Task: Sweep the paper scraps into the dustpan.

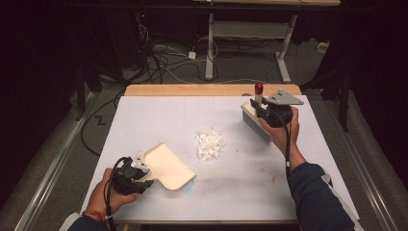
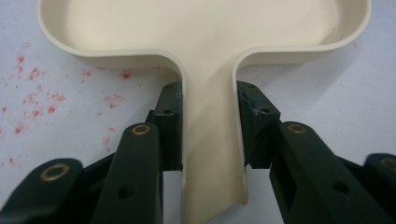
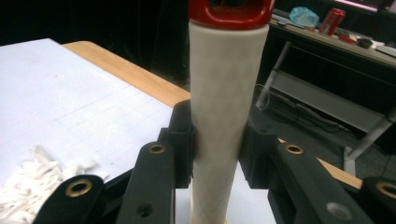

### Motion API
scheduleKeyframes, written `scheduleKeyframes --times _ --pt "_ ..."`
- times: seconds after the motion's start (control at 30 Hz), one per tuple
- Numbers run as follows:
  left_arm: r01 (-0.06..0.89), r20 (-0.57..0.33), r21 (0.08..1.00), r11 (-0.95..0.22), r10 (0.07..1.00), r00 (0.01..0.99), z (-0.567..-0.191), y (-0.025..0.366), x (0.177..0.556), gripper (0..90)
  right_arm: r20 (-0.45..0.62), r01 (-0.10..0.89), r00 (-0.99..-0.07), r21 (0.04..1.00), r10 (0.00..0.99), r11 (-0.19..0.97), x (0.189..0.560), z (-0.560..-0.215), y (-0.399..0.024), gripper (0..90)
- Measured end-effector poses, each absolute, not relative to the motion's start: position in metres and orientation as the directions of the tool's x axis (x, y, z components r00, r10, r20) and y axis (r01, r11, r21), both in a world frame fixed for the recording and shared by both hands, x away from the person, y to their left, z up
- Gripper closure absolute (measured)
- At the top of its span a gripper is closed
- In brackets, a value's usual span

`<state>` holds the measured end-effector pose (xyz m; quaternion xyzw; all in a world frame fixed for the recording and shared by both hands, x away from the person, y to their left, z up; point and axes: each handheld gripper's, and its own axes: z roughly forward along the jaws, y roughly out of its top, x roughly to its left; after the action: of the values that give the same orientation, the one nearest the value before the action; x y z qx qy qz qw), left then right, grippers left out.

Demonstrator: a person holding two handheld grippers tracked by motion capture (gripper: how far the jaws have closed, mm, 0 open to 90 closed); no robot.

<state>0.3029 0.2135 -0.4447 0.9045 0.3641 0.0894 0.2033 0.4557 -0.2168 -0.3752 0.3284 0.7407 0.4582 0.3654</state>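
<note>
Clamped in my left hand-held gripper [image 1: 139,168] is the flat handle of a cream plastic dustpan [image 1: 168,165], which lies at the lower left of the high view with its open tray angled toward the middle of the frame. From the left gripper view the two black jaws press against either side of that narrow handle, and the dustpan's [image 2: 205,32] curved rim spreads across the top of the frame. It rests on the white surface [image 1: 159,115], which carries small red speckles [image 2: 32,98] at the left of that view.

At the upper right of the high view, my right hand-held gripper [image 1: 262,109] is closed on a white hand brush with a red-capped handle [image 1: 258,122]; its pale bristle block slants down toward the surface and the red cap stands up beside the grey plate on top of the gripper. The right gripper view shows the jaws shut tight around the brush's [image 3: 226,107] white textured cylindrical handle, the red cap at the top edge.

Between the two tools, near the centre of the high view, sits a small heap of white paper scraps [image 1: 210,143], well apart from the brush and nearer the dustpan's open edge. The same scraps [image 3: 28,186] show at the lower left of the right gripper view.
</note>
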Motion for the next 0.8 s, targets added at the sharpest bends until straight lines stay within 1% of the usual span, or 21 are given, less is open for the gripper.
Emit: scheduleKeyframes --times 0.1,0.17,0.33,0.43,0.7,0.8 --pt "0.62 0.015 0.434 -0.653 0.694 0.72 -0.446 0.213 0.303 63.0 -0.245 0.144 -0.524 0.918 0.816 0.369 0.454 -0.376 -0.212 70.6" --pt "0.619 0.017 0.432 -0.655 0.692 0.721 -0.446 0.212 0.303 63.0 -0.229 0.144 -0.553 0.921 0.801 0.362 0.451 -0.38 -0.204 70.6" --pt "0.616 0.018 0.431 -0.659 0.689 0.724 -0.446 0.212 0.303 63.0 -0.221 0.115 -0.587 0.929 0.779 0.351 0.443 -0.382 -0.189 70.6" --pt "0.617 0.015 0.431 -0.658 0.689 0.725 -0.446 0.211 0.303 63.0 -0.22 0.115 -0.599 0.928 0.77 0.354 0.441 -0.383 -0.182 70.6" --pt "0.609 0.022 0.428 -0.668 0.681 0.732 -0.446 0.208 0.301 63.0 -0.263 0.086 -0.648 0.907 0.714 0.412 0.424 -0.39 -0.142 70.4" --pt "0.608 0.021 0.426 -0.67 0.679 0.734 -0.446 0.207 0.301 63.0 -0.249 0.084 -0.674 0.91 0.696 0.407 0.418 -0.389 -0.134 70.5"
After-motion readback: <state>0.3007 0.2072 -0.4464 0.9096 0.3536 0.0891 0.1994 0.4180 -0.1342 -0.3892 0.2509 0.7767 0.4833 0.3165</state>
